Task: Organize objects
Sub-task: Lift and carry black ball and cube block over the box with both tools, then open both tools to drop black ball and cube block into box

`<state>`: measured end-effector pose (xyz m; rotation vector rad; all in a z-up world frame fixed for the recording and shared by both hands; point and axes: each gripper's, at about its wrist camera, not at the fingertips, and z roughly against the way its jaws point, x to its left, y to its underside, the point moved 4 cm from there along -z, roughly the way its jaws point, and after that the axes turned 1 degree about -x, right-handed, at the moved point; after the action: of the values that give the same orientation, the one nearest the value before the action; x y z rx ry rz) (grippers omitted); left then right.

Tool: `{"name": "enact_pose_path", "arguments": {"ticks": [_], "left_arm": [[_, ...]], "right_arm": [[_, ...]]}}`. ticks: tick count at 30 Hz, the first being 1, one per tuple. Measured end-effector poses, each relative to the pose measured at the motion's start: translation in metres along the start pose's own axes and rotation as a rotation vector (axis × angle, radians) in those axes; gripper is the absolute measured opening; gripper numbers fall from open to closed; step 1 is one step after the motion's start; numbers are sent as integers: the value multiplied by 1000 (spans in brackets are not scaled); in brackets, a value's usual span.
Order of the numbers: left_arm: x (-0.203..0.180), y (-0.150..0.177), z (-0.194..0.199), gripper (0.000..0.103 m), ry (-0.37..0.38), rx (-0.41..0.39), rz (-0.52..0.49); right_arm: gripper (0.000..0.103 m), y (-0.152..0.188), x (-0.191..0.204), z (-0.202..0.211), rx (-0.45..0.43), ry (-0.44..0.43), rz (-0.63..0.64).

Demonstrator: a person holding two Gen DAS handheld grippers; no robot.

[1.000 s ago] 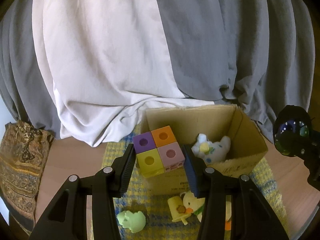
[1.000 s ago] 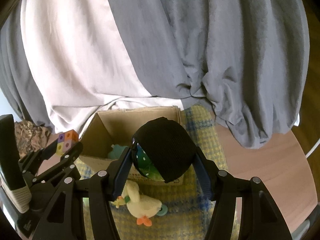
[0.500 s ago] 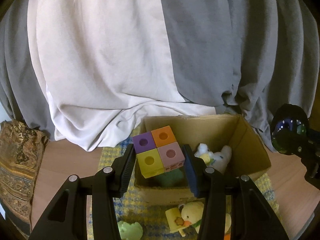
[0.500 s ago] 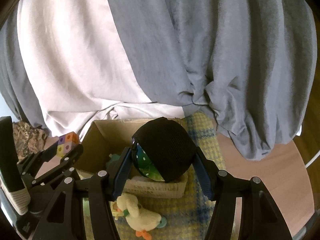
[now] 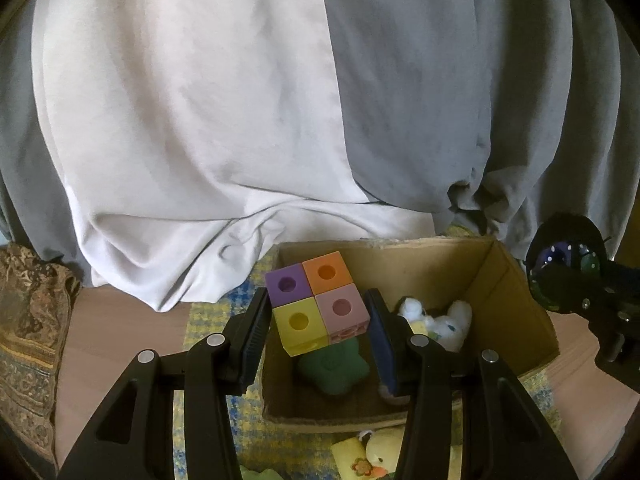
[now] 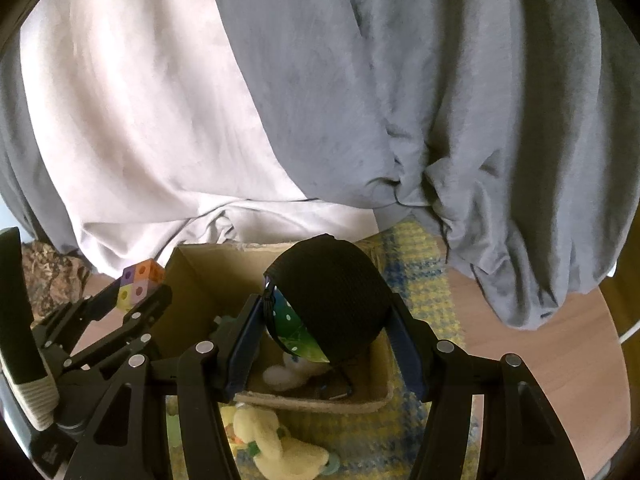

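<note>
At nine o'clock a patterned cushion (image 5: 28,320) lies on the wooden floor (image 5: 120,336). The left gripper (image 5: 318,320) clamps a four-colour block cube (image 5: 316,304) over the cardboard box (image 5: 516,320) at six o'clock on a checked yellow-blue mat (image 6: 416,280). At three o'clock, the right gripper (image 6: 326,332) clamps a black ball (image 6: 336,292). White and grey drapes (image 5: 200,120) fill twelve o'clock.

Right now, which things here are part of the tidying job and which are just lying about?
Job: four-colour block cube in the left jaws; black mesh pouch in the right jaws; open cardboard box; yellow plush duck.
Lying about: grey-and-white draped sheets; patterned brown cushion.
</note>
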<state>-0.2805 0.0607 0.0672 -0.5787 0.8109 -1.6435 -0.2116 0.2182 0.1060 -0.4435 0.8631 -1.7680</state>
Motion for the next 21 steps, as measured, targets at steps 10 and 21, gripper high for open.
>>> {"name": "enact_pose_path", "arguments": {"ticks": [10, 21], "left_arm": [[-2, 1, -22, 47, 25, 43, -2], [-11, 3, -20, 49, 27, 64, -19]], "right_arm": [[61, -1, -1, -19, 32, -2, 0], [72, -3, -11, -17, 44, -21, -31]]}}
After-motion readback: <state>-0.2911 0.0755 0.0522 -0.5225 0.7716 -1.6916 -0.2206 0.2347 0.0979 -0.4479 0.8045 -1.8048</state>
